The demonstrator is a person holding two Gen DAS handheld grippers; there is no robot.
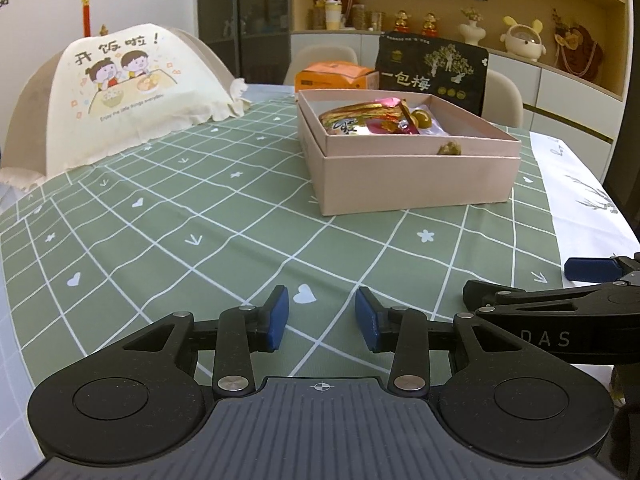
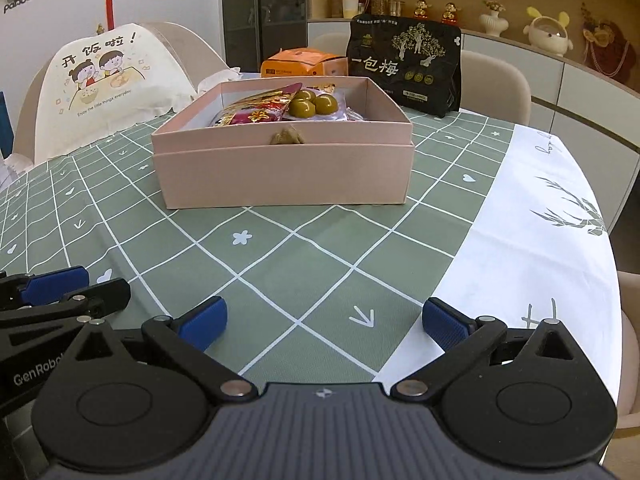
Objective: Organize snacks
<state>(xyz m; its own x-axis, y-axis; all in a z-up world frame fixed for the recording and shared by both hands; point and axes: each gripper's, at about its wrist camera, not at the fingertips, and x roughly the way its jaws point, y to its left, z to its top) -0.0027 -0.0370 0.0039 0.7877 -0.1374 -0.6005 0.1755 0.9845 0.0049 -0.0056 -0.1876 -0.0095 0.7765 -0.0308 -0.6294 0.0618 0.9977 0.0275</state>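
Note:
A pink cardboard box stands on the green checked tablecloth and holds several snacks: a red and gold packet and a pack of green plums. Behind it stand a black plum bag and an orange box. My left gripper is open and empty, low over the cloth, well short of the box. My right gripper is open wide and empty, beside the left one.
A cream food cover with a cartoon print stands at the back left. A white cloth covers the table's right side. Chairs and a shelf unit with ornaments stand behind the table.

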